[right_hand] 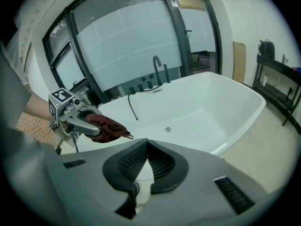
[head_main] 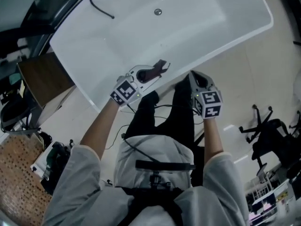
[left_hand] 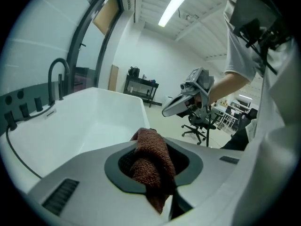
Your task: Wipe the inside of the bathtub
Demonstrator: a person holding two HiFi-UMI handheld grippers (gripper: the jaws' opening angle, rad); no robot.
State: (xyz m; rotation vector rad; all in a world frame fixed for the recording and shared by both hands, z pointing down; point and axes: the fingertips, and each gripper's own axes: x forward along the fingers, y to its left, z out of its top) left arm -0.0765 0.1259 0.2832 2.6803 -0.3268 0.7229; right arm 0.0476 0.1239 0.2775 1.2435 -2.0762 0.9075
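The left gripper is hovering over the near rim of the white bathtub. Its fingers are clamping a reddish-brown cloth — the cloth is bunching up between them and sticking out past the tips toward the tub's inside. Whether it is touching the rim cannot be told.

In the head view the tub is stretching across the top from 10 o'clock to 2 o'clock. Its drain is sitting near 12 o'clock, and a dark faucet is standing on the far edge.

The right gripper is hanging just outside the tub at 3 o'clock from the left one, apart from the cloth. Its fingers are pressing together with nothing between them.

The person is standing on the pale floor beside the tub — an office chair is sitting out at 4 o'clock.
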